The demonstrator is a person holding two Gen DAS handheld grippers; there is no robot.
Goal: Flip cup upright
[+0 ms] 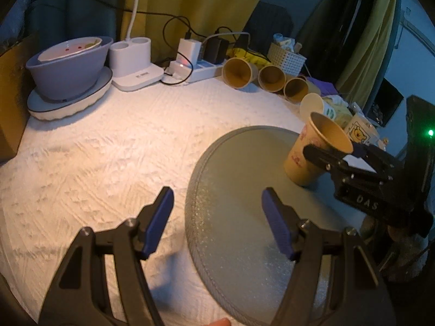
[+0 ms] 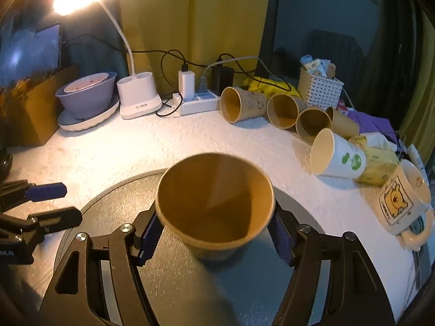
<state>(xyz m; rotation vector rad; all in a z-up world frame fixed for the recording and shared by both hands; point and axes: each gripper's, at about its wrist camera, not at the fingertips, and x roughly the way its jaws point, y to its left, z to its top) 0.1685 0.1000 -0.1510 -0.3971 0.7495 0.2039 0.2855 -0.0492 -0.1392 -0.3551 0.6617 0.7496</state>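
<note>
Two sets of black tongs with blue pads share the scene. The right tongs [image 2: 216, 233] pinch a tan paper cup with pink print on its side [image 2: 214, 203], one blue pad pressed to each side of the wall just below the rim. The cup stands mouth-up with its base on a round grey mat [image 2: 89, 212] and tips slightly; in the left wrist view the same cup [image 1: 312, 152] sits near the far right edge of the mat [image 1: 244, 217], leaning a little, with the right tongs [image 1: 334, 153] closed on it from the right.

The left tongs [image 1: 217, 217] are spread wide and hold nothing, hovering above the near left edge of the mat, well apart from the cup. From the right wrist view they [image 2: 61, 203] show at the left border, jaws apart.

The mat lies on a white textured cloth covering the tabletop [image 1: 95, 149]. Along the back, several more tan paper cups [image 2: 282, 111] lie on their sides in a row, mouths toward the cameras, followed by a white paper cup with green print [image 2: 337, 157], also on its side. A white mug with a yellow bear picture [image 2: 402, 203] lies to the right. Behind these stand a white perforated plastic basket [image 2: 320, 89], a white power strip with plugged chargers [image 2: 201, 100], a white lamp base with a bending neck [image 2: 138, 97], and a purple-grey bowl on a white plate [image 2: 87, 97].
</note>
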